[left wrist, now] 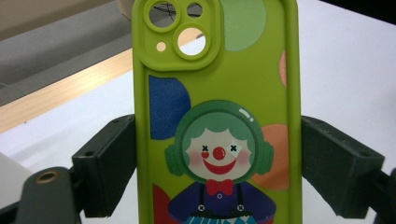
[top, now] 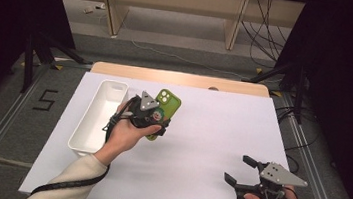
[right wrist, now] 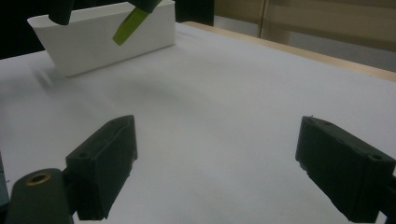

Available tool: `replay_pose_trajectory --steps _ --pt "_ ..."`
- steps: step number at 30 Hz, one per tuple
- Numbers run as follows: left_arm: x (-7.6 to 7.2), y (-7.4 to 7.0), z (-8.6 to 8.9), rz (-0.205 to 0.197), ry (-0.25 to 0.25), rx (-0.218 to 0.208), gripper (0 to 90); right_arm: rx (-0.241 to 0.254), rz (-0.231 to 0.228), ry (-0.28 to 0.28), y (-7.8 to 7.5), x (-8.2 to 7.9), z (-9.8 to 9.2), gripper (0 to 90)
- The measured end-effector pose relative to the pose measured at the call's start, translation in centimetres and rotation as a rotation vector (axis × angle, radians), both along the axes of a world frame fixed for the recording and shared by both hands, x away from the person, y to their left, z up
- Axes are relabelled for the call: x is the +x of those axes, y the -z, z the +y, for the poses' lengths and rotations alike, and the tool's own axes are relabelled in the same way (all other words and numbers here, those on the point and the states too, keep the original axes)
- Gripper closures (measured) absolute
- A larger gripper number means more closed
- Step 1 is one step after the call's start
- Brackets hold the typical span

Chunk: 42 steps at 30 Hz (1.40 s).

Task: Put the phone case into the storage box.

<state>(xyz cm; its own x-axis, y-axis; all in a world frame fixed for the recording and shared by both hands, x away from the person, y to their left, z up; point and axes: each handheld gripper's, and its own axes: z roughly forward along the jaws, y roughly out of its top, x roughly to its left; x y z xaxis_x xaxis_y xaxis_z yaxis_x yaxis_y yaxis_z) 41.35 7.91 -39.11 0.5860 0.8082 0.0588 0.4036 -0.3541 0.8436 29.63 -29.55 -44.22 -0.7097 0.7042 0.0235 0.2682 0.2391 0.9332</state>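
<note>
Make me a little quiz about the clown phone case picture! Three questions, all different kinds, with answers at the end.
1. True or false: the left gripper grips the green phone case by its two long sides.
2. What is the right gripper holding? A) the case B) nothing C) a cable
3. Fill in: the long white bin sits to the ____ of the case in the high view.

Key: 1 true. 2 B, its jaws stand wide apart. 3 left.
</note>
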Motion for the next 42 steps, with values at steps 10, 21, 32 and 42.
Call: replay_pose_trajectory --steps 10,21,32,42 --pt "0.1 -0.5 0.7 -0.02 -0.019 -0.018 16.1 0.002 -0.002 0.002 0.0 0.0 0.0 13.8" --pt "0.1 -1.1 1.3 -0.047 -0.05 -0.044 16.1 0.002 -0.001 0.005 -0.1 0.0 -0.1 13.8" --pt "0.2 -1.6 2.4 -0.06 -0.079 -0.066 16.1 0.009 0.003 0.006 0.0 0.0 0.0 13.9" --pt "0.3 -2.0 3.0 -0.071 -0.096 -0.08 16.1 0.011 -0.001 0.008 -0.1 0.0 -0.1 13.8"
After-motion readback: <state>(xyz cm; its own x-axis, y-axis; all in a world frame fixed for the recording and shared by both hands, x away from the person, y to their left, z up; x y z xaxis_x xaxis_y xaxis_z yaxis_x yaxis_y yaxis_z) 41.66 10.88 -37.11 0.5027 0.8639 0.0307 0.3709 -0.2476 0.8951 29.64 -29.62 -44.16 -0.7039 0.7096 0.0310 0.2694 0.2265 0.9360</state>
